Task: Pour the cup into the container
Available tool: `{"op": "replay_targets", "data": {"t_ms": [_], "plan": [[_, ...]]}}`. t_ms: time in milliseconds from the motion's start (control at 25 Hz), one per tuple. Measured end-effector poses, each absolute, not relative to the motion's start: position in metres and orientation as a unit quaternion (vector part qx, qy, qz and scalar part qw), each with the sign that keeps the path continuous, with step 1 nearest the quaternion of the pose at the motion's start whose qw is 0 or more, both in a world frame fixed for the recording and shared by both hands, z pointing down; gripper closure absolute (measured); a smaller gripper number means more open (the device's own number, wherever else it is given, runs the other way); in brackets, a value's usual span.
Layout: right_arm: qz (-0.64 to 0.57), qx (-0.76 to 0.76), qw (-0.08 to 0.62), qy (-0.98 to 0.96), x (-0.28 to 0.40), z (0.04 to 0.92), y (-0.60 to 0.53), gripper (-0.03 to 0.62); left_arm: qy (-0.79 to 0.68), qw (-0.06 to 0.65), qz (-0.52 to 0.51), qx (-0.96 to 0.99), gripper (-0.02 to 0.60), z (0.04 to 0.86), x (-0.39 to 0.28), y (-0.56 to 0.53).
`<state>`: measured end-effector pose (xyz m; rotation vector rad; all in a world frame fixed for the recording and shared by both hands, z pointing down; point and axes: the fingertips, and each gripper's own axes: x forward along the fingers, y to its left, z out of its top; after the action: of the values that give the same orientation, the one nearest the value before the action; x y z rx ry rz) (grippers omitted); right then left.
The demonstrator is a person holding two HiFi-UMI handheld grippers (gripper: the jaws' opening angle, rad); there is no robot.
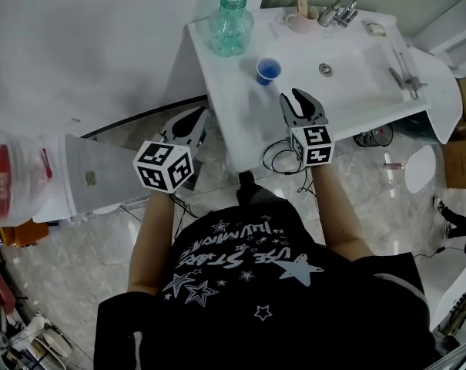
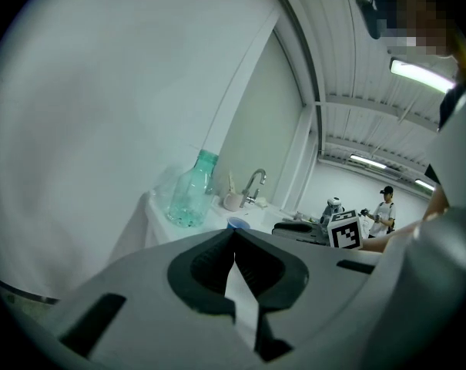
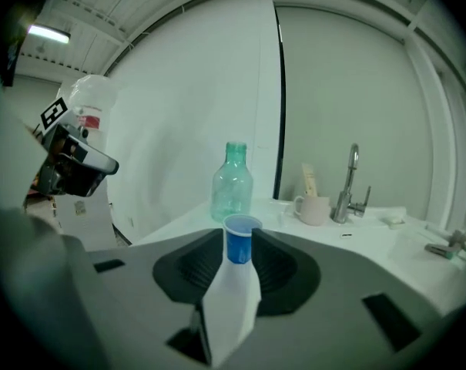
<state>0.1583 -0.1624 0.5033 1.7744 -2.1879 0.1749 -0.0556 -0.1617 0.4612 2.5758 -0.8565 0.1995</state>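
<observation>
1. Head view, far left: the left gripper (image 1: pixel 198 118) hangs off the left edge of the white counter (image 1: pixel 240 122), over the floor. In the left gripper view its jaw tips meet (image 2: pixel 233 232) with nothing between them.
2. One clear teal bottle (image 1: pixel 231 23), the container, stands upright at the counter's far left corner. No view shows whether there is anything in it.
3. One blue cup (image 1: pixel 268 70) stands upright on the counter, nearer and to the right of the bottle, apart from it. Its inside looks blue; I cannot tell whether it holds liquid. In the left gripper view only its rim (image 2: pixel 237 223) shows above the jaws.
4. The right gripper (image 1: pixel 296 97) hovers over the counter just near of the cup, not touching it. In the right gripper view the jaws (image 3: pixel 239 237) stand a narrow gap apart, and the cup (image 3: pixel 241 239) shows through that gap, beyond the tips.
5. One pink mug (image 1: pixel 300 20) stands at the far edge with something upright in it, too small to identify.
6. One tap (image 1: pixel 339 8) stands right of the mug, above the basin.
7. There are two marker cubes, one per gripper.
</observation>
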Motion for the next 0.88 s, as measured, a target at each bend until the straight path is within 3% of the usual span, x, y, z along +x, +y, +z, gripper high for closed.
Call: {"op": "replay_targets", "data": {"t_ms": [280,880], "plan": [[0.035,0.635,0.142,-0.758,0.132,0.472,-0.126,0.586,-0.288,0.204,0.066,0.933,0.571,0.454,-0.077,-0.129],[-0.002,0.653,0.161,-0.74,0.074,0.443,-0.032,0.589,-0.234,0.194,0.072,0.95,0.571,0.457,-0.098,-0.06]]}}
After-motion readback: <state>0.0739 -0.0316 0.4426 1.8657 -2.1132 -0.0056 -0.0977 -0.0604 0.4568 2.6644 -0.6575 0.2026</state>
